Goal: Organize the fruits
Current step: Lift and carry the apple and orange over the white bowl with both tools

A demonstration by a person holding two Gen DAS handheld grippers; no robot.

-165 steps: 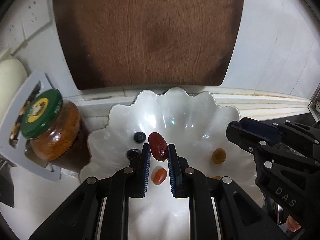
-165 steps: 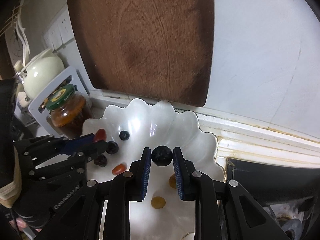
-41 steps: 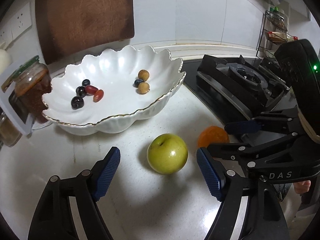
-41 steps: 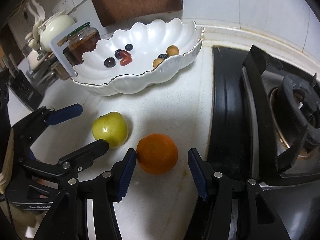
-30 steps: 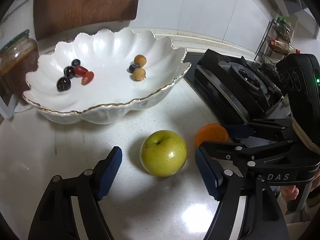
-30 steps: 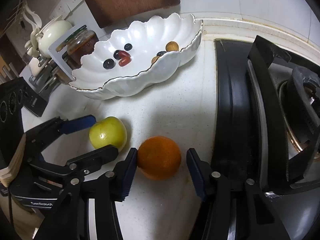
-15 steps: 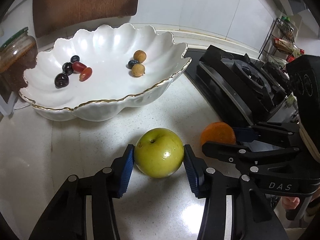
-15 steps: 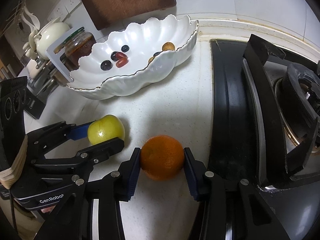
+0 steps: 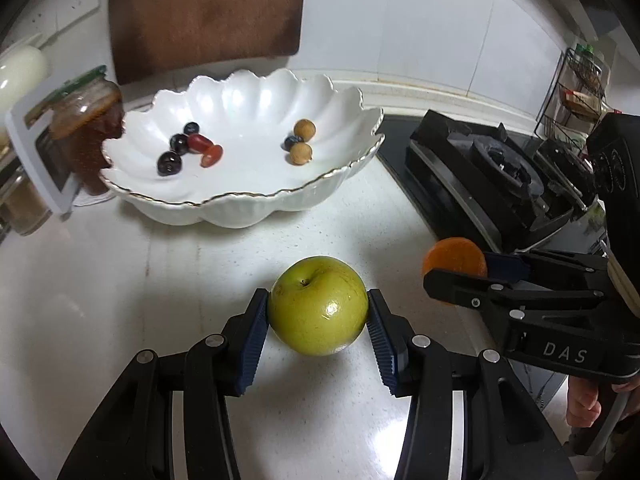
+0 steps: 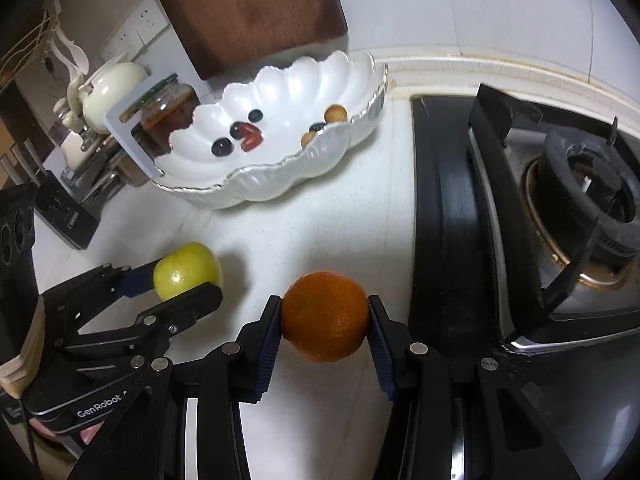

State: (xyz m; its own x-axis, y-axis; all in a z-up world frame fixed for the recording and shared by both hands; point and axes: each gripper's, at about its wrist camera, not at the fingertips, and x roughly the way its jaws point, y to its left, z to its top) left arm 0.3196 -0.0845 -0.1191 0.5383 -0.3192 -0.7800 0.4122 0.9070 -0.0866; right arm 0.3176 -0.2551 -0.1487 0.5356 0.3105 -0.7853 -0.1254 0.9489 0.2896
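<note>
My left gripper (image 9: pixel 318 322) is shut on a green apple (image 9: pixel 318 306) and holds it over the white counter; it also shows in the right wrist view (image 10: pixel 187 269). My right gripper (image 10: pixel 324 326) is shut on an orange (image 10: pixel 325 315), seen at the right in the left wrist view (image 9: pixel 454 258). A white scalloped bowl (image 9: pixel 256 208) stands behind, holding several small fruits: dark grapes, red dates and brown longans (image 9: pixel 301 153). In the right wrist view the bowl (image 10: pixel 280 180) is at upper left.
A black gas stove (image 10: pixel 540 216) fills the right side. A jar with a green lid (image 9: pixel 86 120) and a cream teapot (image 10: pixel 112 84) stand left of the bowl. A wooden cutting board (image 9: pixel 204 12) leans on the tiled wall.
Both grippers closed: the left on the apple, the right on the orange. Both fruits now appear lifted a little off the counter.
</note>
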